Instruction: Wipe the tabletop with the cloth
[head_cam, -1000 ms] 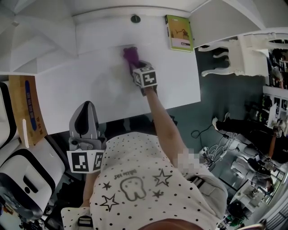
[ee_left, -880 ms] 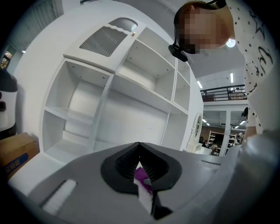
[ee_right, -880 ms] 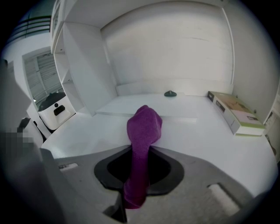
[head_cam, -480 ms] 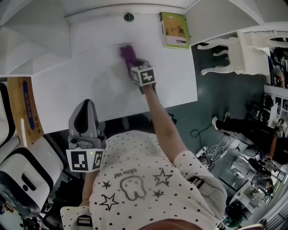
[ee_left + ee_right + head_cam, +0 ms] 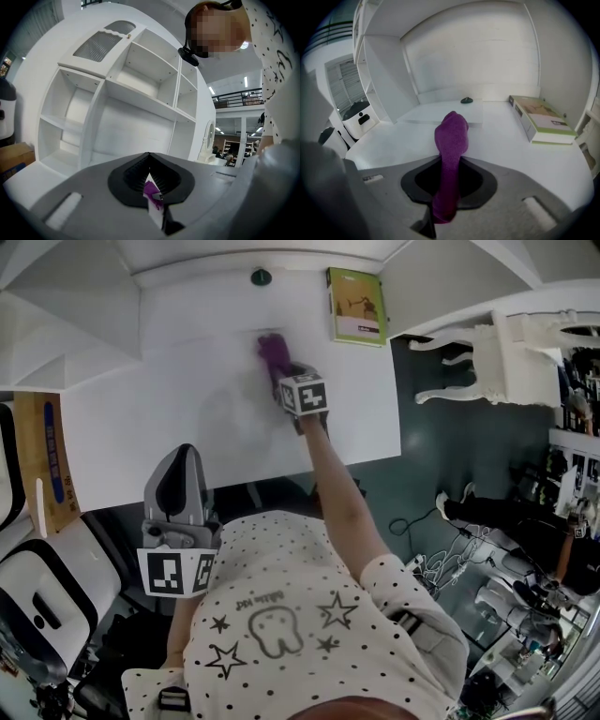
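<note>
Purple-tipped in the head view: presses the cloth (image 5: 273, 351) to the white bench (image 5: 169, 409) with the right gripper (image 5: 283, 368) at full reach, probably to scrub the far strip near the green book (image 5: 355, 306). Holds the left gripper (image 5: 179, 460) low beside the body and off the bench, likely parked out of the wiping path.

From the left gripper view: points up at white shelving (image 5: 117, 89), fingers together but for a thin slit, gripping nothing.

From the right gripper view: clamps the fingers on the cloth's middle, leaving a bunched end sticking forward, seemingly as the wiping pad. Stops short of the book and the small dark knob (image 5: 466, 100).
</note>
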